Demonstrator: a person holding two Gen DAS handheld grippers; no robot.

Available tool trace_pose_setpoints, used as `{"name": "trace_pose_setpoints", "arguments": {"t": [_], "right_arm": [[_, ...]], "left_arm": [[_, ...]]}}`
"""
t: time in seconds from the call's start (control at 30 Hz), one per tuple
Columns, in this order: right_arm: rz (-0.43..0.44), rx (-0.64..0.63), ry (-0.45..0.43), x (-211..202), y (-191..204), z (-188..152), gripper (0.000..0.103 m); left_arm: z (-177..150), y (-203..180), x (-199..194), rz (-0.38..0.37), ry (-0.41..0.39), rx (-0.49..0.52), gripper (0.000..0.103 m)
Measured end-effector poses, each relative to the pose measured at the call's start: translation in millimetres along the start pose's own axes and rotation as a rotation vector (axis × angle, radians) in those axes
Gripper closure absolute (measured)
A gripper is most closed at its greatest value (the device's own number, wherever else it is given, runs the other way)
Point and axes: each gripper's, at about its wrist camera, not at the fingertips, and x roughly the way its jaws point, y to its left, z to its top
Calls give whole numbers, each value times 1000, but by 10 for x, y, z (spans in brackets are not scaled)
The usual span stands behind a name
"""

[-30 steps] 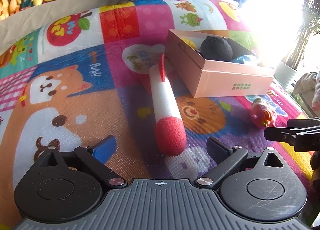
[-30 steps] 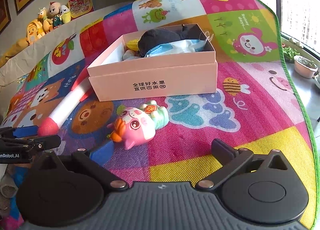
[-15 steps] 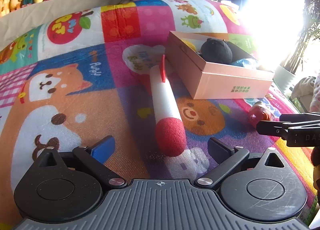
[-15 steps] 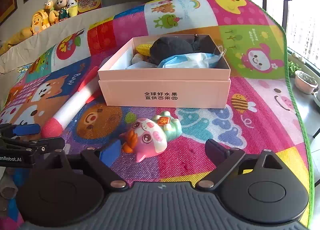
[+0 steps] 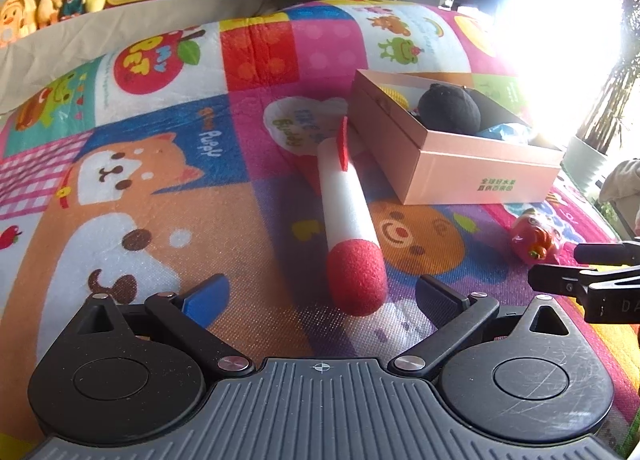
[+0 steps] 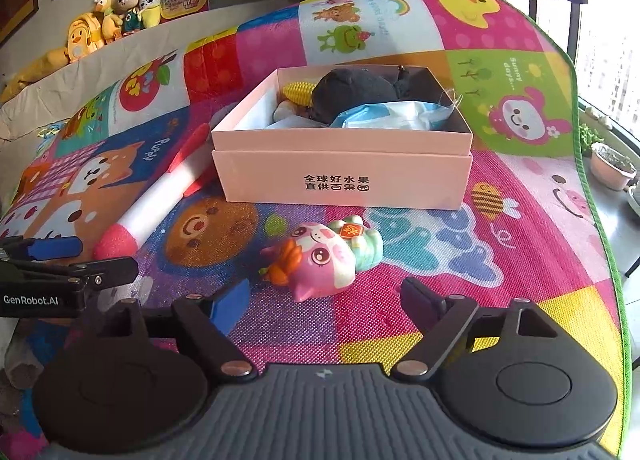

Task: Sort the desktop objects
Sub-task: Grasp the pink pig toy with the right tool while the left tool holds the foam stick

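Pig toy [image 6: 322, 260] just beyond open fingers [image 6: 230, 306]

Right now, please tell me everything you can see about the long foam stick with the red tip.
The foam stick is a white cylinder that looks like soft foam, with a rounded red tip and red fins at its far end. It lies flat on the play mat, tip toward the cameras, far end beside the pink box. The left gripper has open jaws near its tip, not touching it.
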Motion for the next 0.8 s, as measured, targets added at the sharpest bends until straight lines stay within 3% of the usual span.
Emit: {"name": "trace_pose_setpoints", "arguments": {"t": [0.13,0.27,0.37,0.6,0.8], "right_arm": [[16,-11,15,22,22,-12,21],[159,3,5,-13,86,6,21],[206,-31,-28,-89,183,8,21],[36,-43,-93,-88,103,106,15],[19,-73,-47,224,56,184,8]], "left_arm": [[-2,-18,6,-3,5,12,1],[-2,-16,15,-3,12,11,1],[-6,-14,18,-5,14,11,1],[-5,-15,24,-5,16,12,0],[-8,-16,31,-5,18,12,0]]}}
